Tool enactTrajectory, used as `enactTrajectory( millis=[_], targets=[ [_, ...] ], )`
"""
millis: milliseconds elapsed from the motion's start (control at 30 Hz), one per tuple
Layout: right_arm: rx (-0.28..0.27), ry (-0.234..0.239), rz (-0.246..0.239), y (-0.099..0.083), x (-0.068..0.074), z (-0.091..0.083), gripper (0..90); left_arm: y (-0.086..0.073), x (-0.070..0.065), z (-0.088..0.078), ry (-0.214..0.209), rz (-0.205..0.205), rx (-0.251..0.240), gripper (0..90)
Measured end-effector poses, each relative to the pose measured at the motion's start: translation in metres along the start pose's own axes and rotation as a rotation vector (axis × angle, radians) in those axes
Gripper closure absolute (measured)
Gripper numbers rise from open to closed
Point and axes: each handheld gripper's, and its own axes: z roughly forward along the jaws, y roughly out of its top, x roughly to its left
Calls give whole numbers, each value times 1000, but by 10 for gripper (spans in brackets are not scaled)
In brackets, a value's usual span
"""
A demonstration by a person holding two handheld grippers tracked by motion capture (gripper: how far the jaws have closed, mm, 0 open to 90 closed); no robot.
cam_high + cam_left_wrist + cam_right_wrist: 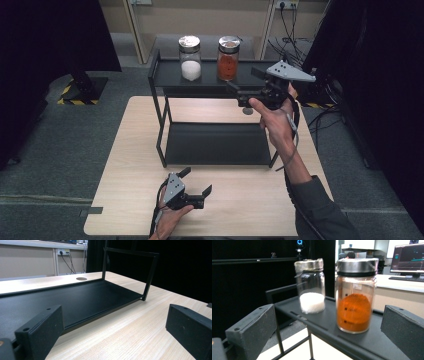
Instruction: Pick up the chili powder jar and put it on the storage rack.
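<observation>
Holding: my right tool [243,85] wide, empty, facing shelf [165,75]
Jars: white powder jar [190,57]; orange powder jar [228,58]
Left tool [196,182]: wide, on surface [130,150]

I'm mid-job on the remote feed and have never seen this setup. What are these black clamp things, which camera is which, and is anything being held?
No robot here: a person holds a two-jaw tool in each hand. The high view looks down on a wooden table carrying a black two-level rack. On its top shelf stand a jar of white powder and a jar of orange powder. The other two pictures come from cameras riding on the tools. The left gripper rests low near the table's front edge, open and empty. The right gripper is raised, open, facing the jars, holding nothing.
</observation>
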Motion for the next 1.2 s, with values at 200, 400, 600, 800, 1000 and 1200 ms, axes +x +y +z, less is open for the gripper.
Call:
enactTrajectory(
  millis=[200,400,600,800,1000,1200],
  targets=[
    [-7,22,-22,-16,4,-13,4,0,0,0,3,-2,0,11],
    [-5,35,-45,-32,12,-23,4,0,0,0,5,-3,-2,11],
    [-3,42,-57,-54,17,-33,4,0,0,0,6,-4,-3,11],
    [-2,48,-69,-74,22,-43,4,-1,0,0,6,-1,-4,11],
    [6,62,-57,-95,24,-49,4,-1,0,0,8,-1,-5,11],
    [12,71,-42,-116,25,-56,4,-1,0,0,8,0,-5,12]
  ],
)
